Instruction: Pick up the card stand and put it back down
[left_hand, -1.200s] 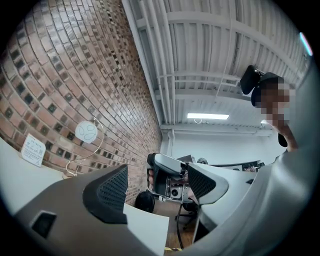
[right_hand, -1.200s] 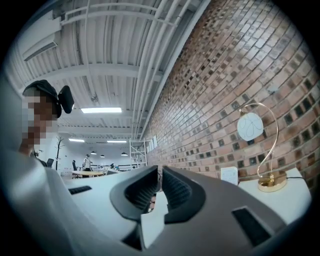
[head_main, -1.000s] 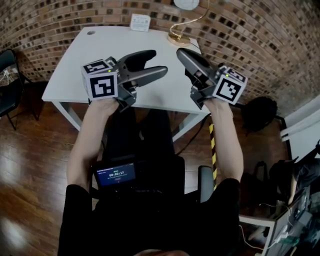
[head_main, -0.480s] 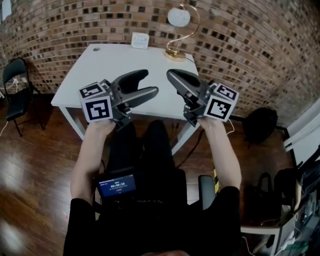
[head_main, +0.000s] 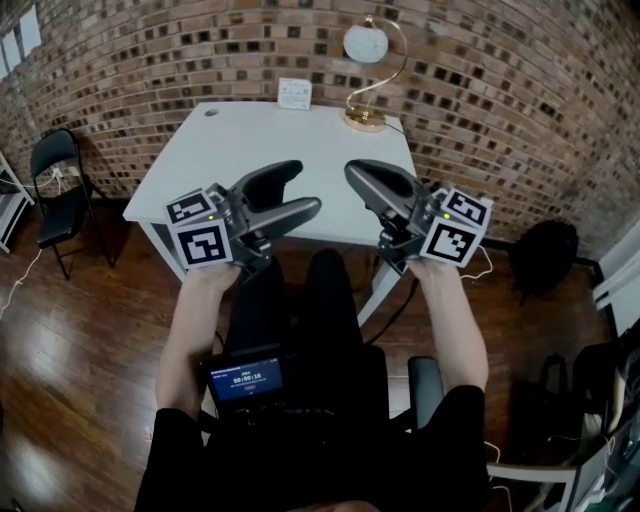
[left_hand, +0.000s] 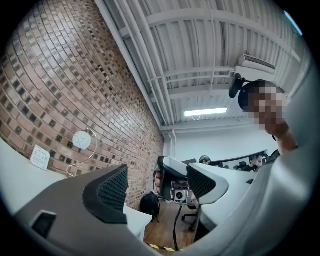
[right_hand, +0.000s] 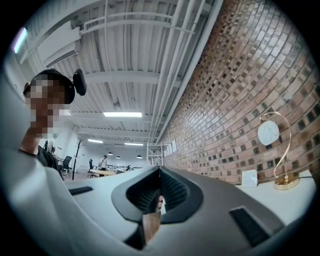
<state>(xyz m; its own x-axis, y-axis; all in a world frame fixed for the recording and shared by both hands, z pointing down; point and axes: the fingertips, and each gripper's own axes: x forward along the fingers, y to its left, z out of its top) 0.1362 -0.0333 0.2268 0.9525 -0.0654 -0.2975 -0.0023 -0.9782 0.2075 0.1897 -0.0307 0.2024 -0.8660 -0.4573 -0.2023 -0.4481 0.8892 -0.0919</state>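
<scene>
The card stand (head_main: 294, 93) is a small white upright card at the far edge of the white table (head_main: 200, 160), against the brick wall. It also shows as the card stand (left_hand: 40, 157) at far left and the card stand (right_hand: 248, 177) at right. My left gripper (head_main: 298, 192) hovers over the table's near part, open and empty, well short of the stand. In its own view the left gripper (left_hand: 157, 187) frames the other gripper between its pads. My right gripper (head_main: 358, 172) hangs beside it, shut with nothing in it; the right gripper (right_hand: 160, 192) shows both pads pressed together.
A gold lamp (head_main: 366, 60) with a white globe stands right of the card stand. There is a black folding chair (head_main: 55, 170) left of the table and a black bag (head_main: 545, 255) on the wooden floor at right. A small screen (head_main: 245, 378) rests on the person's lap.
The head view has tilted up, bringing the whole lamp and more of the wall into sight. Both grippers sit lower in the picture, still over the table's near part.
</scene>
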